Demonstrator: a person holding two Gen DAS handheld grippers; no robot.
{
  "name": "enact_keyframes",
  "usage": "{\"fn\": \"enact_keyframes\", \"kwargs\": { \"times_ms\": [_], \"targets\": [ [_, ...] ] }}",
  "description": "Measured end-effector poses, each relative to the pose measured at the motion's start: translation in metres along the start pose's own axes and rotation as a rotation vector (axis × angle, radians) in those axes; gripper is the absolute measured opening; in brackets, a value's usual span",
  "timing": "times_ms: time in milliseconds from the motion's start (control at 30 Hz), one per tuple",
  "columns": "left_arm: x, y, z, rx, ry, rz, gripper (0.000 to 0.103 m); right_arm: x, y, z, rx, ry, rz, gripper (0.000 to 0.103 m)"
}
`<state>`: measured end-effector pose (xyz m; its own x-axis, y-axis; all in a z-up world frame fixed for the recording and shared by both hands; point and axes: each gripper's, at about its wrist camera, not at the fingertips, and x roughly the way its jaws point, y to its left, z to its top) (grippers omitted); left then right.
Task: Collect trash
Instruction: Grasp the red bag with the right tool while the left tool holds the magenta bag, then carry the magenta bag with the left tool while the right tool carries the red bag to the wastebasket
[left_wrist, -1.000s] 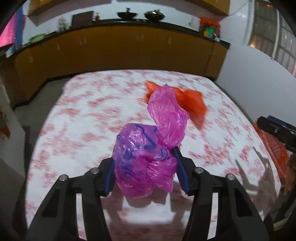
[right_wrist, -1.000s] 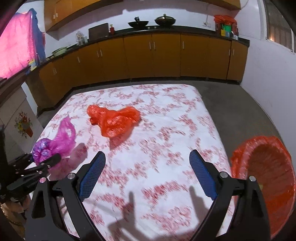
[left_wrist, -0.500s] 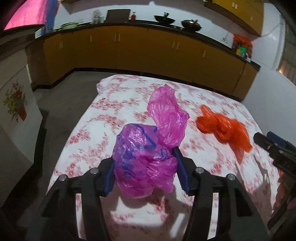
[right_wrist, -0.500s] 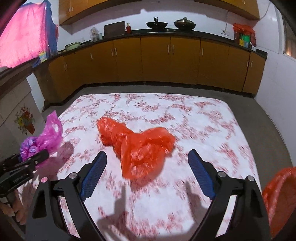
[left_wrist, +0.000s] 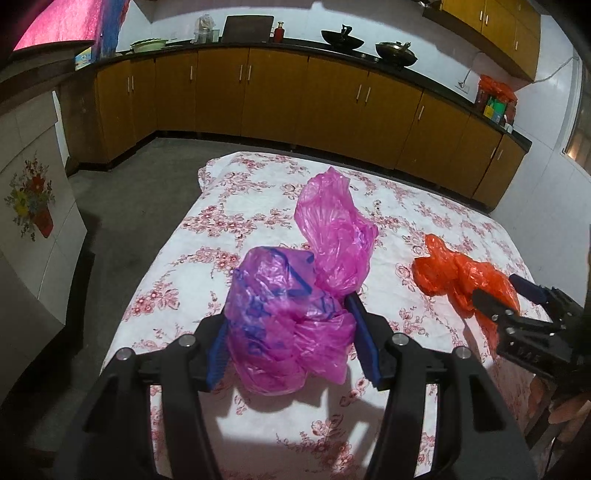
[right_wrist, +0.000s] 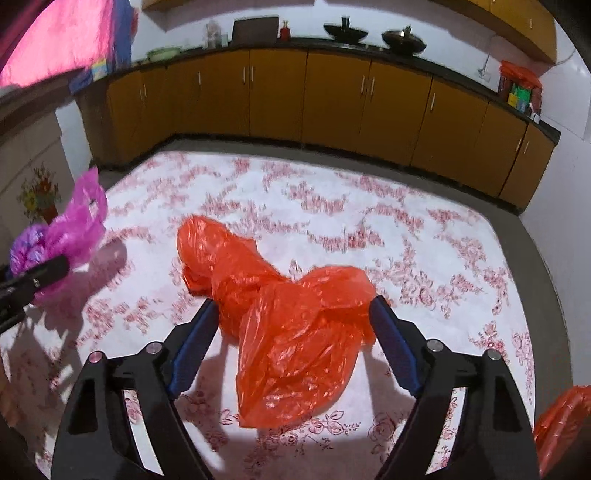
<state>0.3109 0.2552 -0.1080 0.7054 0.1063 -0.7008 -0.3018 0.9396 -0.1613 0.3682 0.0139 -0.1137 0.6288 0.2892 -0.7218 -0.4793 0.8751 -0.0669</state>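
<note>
A crumpled pink plastic bag (left_wrist: 325, 236) with blue print is clamped between the blue pads of my left gripper (left_wrist: 286, 314), held above the table's near left part. It shows again at the left edge of the right wrist view as the pink bag (right_wrist: 74, 225). An orange plastic bag (right_wrist: 295, 332) lies on the floral tablecloth (right_wrist: 406, 229). My right gripper (right_wrist: 291, 301) straddles it, its jaws closing, the pads at the bag's sides and not squeezing it. In the left wrist view the orange bag (left_wrist: 443, 273) lies with the right gripper (left_wrist: 495, 288) around its near end.
An orange bin (right_wrist: 561, 424) peeks in beside the table at the lower right. Brown kitchen cabinets (left_wrist: 277, 99) with pans on the counter run along the far wall. A white cabinet (left_wrist: 33, 206) with a flower decal stands left of the table, across grey floor.
My right gripper moved forward and down until the orange bag came between its jaws, which have narrowed. My left gripper kept hold of the pink bag and shifted sideways along the table.
</note>
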Motion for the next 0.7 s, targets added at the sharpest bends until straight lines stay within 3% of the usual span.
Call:
{"fn": "enact_keyframes", "kwargs": {
  "times_ms": [267, 367, 700],
  "targets": [
    [0.005, -0.007, -0.001, 0.009, 0.017, -0.008, 0.056, 0.008, -0.01, -0.003, 0.041, 0.06, -0.001, 0.043],
    [0.005, -0.01, -0.001, 0.013, 0.022, -0.01, 0.056, 0.002, -0.017, -0.007, 0.063, 0.062, 0.0, 0.035],
    [-0.012, -0.037, -0.008, 0.062, 0.017, -0.039, 0.056, -0.045, -0.046, -0.04, 0.144, 0.06, -0.012, 0.031]
  ]
}}
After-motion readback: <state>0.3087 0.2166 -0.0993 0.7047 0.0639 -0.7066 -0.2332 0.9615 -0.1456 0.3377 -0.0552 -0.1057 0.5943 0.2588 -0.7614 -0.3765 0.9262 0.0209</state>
